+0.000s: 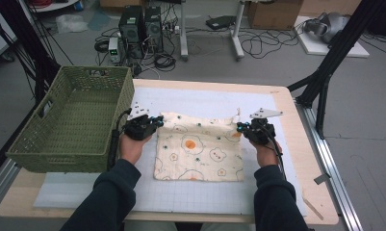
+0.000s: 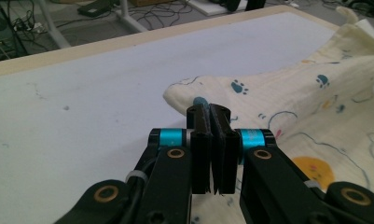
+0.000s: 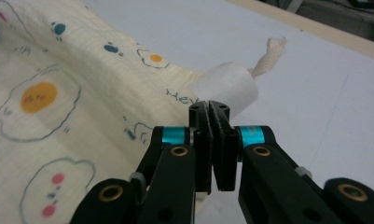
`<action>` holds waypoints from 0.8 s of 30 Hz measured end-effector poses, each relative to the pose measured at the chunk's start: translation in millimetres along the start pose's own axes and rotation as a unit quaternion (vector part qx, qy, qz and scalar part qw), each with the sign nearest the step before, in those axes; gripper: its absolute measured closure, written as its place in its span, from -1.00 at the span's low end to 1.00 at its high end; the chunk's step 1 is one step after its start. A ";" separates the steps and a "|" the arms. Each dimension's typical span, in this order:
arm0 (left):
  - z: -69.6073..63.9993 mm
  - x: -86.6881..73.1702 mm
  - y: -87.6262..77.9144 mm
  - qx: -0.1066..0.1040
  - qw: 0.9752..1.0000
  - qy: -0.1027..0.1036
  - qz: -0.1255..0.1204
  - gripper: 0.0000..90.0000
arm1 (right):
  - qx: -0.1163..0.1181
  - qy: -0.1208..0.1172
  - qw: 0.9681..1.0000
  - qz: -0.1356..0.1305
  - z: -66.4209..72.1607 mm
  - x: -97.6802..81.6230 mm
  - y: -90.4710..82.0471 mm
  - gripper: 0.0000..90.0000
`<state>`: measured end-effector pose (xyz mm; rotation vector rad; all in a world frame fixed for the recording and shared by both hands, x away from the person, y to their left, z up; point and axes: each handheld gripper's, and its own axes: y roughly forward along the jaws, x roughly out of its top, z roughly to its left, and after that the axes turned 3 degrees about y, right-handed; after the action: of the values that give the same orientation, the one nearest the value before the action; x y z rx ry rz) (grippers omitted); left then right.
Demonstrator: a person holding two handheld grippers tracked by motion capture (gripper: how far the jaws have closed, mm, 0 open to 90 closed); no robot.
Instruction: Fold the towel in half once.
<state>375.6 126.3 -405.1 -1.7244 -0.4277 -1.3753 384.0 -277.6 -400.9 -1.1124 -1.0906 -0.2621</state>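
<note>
both claws are clamped on the cloth [image 1: 199,151]: left claw [image 1: 158,120] holds its far-left corner, right claw [image 1: 240,128] its far-right corner, with the held edge running crosswise between them and the rest resting on the counter [image 1: 296,144].

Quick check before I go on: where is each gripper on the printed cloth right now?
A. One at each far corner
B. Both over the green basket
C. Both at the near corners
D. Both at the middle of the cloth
A: in the high view the left gripper is shut at the far left corner of the printed cloth and the right gripper at its far right corner.
</note>
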 end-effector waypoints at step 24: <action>-33.5 -47.9 -37.5 -0.056 0.998 0.030 0.029 0.92 | 0.029 -0.025 0.999 0.017 36.4 -51.3 -40.3 0.96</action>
<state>312.3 132.6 -432.9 -1.7665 -0.2703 -1.4286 311.5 -283.5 -418.0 -1.0888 -1.1153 -0.1756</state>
